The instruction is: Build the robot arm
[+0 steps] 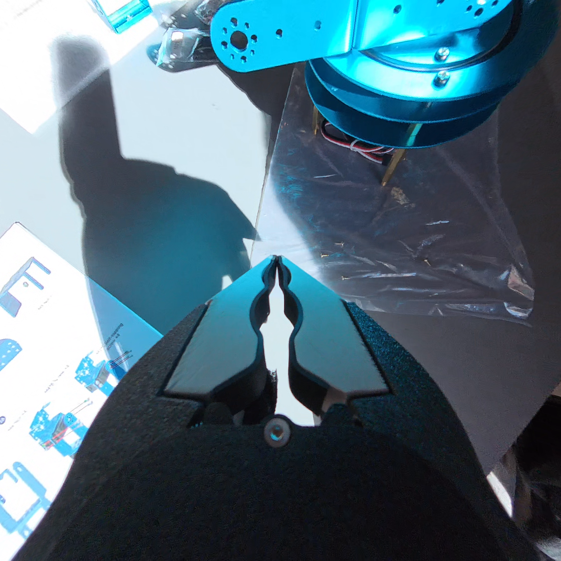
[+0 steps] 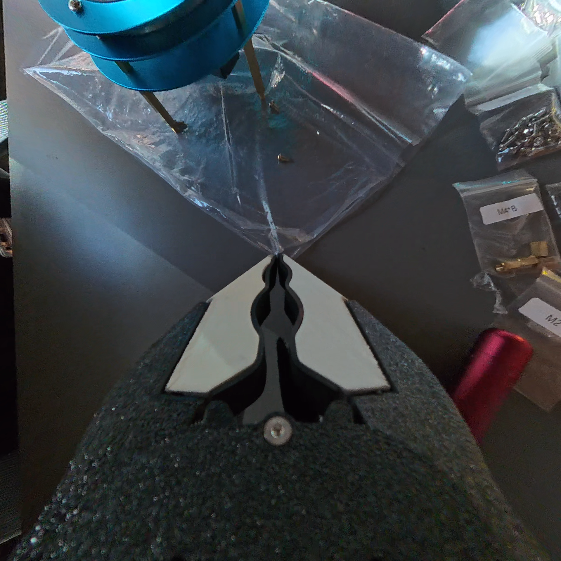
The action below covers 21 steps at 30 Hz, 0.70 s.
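- Round metal base point(image 2: 158, 57): bright blue, on brass-coloured legs point(image 2: 255, 69).
- Plastic bag point(image 2: 243, 158): clear, glinting white at its creases.
- Cylinder point(image 2: 488, 376), near right: metallic red.
- Gripper bodies: pebbled black; fingers point(image 2: 224, 343) pale grey.
- Printed sheet point(image 1: 45, 349), left: white with blue drawings.

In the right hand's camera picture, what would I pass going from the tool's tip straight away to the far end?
Closed right gripper pinching a corner of the clear plastic bag → a small loose screw inside the bag → another small screw by a brass leg → the blue round metal base standing on the bag.
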### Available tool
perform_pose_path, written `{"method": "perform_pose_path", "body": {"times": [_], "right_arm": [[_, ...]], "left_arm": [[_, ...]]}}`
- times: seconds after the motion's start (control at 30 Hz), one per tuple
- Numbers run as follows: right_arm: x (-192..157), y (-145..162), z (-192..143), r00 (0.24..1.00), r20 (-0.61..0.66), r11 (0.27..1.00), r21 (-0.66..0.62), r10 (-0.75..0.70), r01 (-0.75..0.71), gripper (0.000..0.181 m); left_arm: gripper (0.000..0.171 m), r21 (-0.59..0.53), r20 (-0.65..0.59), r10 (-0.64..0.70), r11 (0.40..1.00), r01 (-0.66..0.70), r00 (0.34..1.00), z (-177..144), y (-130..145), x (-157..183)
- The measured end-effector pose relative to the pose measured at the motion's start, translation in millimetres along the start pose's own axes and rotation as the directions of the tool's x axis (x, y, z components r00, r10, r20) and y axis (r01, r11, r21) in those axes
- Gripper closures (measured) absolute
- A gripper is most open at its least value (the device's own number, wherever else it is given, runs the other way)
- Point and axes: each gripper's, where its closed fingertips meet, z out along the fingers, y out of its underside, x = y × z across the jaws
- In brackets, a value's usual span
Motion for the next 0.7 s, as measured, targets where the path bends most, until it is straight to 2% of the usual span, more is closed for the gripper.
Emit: {"method": "perform_pose_path", "body": {"times": [0.13,0.47,0.5,0.57,0.63,0.7], "right_arm": [[2,2,-2,1.0,0.021,1.0,0.0,0.011,-0.011,0.181],[29,-2,-6,0.998,-0.067,1.0,-0.011,0.005,-0.005,0.181],[29,-1,-8,0.997,-0.073,1.0,-0.02,0.005,-0.006,0.18],[33,-2,-19,0.991,-0.135,0.999,-0.034,-0.008,0.003,0.164],[29,-17,-30,0.983,-0.183,0.999,0.019,-0.029,0.033,0.164],[9,-35,-27,0.991,-0.124,0.995,0.09,-0.04,0.051,0.169]], "left_arm": [[0.171,-0.078,-0.007,0.032,0.996,-0.033,0.999,10,12,0],[0.171,-0.082,0.01,0.086,0.993,-0.085,0.996,9,11,18],[0.171,-0.077,0.018,0.093,0.993,-0.092,0.995,9,12,18],[0.171,-0.068,0.022,0.093,0.994,-0.091,0.995,9,12,18],[0.171,-0.064,0.017,0.087,0.994,-0.085,0.996,9,12,18],[0.171,-0.064,0.02,0.091,0.994,-0.09,0.996,9,12,17]]}}
